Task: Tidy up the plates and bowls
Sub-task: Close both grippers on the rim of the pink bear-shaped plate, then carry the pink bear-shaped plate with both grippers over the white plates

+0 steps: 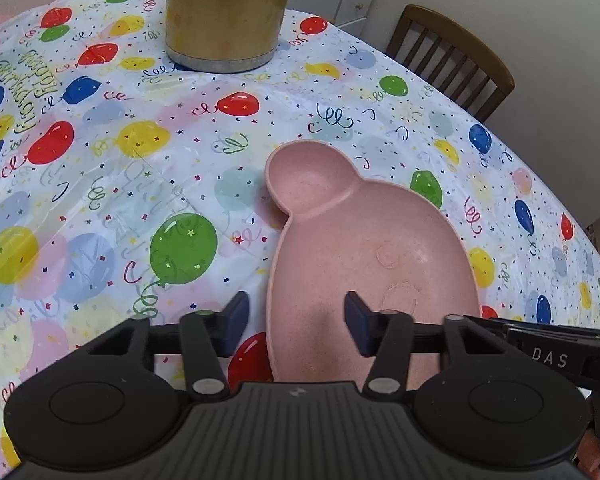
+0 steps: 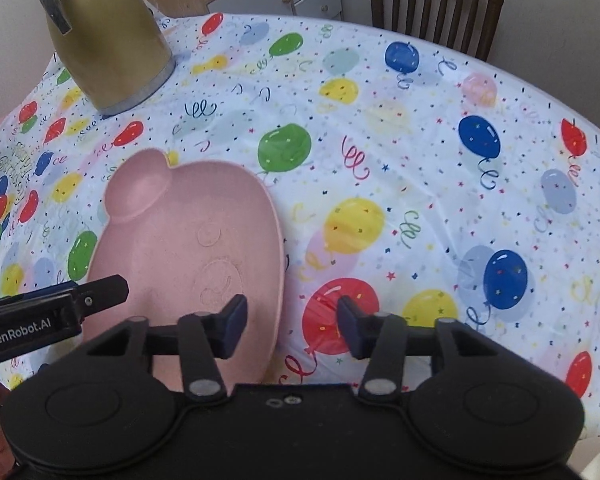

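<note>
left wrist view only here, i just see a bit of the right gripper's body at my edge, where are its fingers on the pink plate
Observer: The right gripper straddles the right rim of the pink plate. One of its fingers is over the plate and the other is over the tablecloth.
Operator: ok is it gripping the rim yet
Observer: No. The fingers stand apart with the rim in the gap, and neither one presses on it.
</note>
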Demonstrator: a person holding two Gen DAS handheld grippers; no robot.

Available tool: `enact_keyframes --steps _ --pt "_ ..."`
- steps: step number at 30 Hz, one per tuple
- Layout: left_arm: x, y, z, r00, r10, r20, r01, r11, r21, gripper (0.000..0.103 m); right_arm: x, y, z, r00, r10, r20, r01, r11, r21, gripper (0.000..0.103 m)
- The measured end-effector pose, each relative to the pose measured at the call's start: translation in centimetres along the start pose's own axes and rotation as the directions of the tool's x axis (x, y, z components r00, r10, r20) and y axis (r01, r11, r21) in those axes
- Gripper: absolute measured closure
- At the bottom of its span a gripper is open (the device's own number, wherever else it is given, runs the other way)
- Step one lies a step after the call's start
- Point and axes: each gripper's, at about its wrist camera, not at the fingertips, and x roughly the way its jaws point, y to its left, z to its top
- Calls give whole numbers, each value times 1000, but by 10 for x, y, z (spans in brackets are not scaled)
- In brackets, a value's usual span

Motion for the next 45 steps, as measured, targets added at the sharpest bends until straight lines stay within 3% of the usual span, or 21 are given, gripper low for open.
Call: enact_keyframes --steps 2,4,9,15,29,45 --pt "1 0 1 1000 -2 -2 2 1000 -5 70 1 0 0 1000 7 -1 -7 1000 2 71" --pt "2 0 1 1000 14 -4 -14 1000 -5 75 2 1 0 1000 8 0 -8 1000 0 75" --pt "2 4 2 999 31 -14 -31 999 -19 87 1 4 0 1000 26 -3 -26 1000 -10 98" --pt "-9 1 -1 999 34 -7 -34 999 1 89 -8 11 -1 999 -11 31 12 999 -42 98" --pt "-81 -8 -5 999 -17 37 14 998 69 89 -80 23 -13 993 21 118 -12 998 -69 99" --pt "-168 -52 -62 991 -131 36 119 965 234 89 -184 11 -86 980 -37 197 45 998 -36 98"
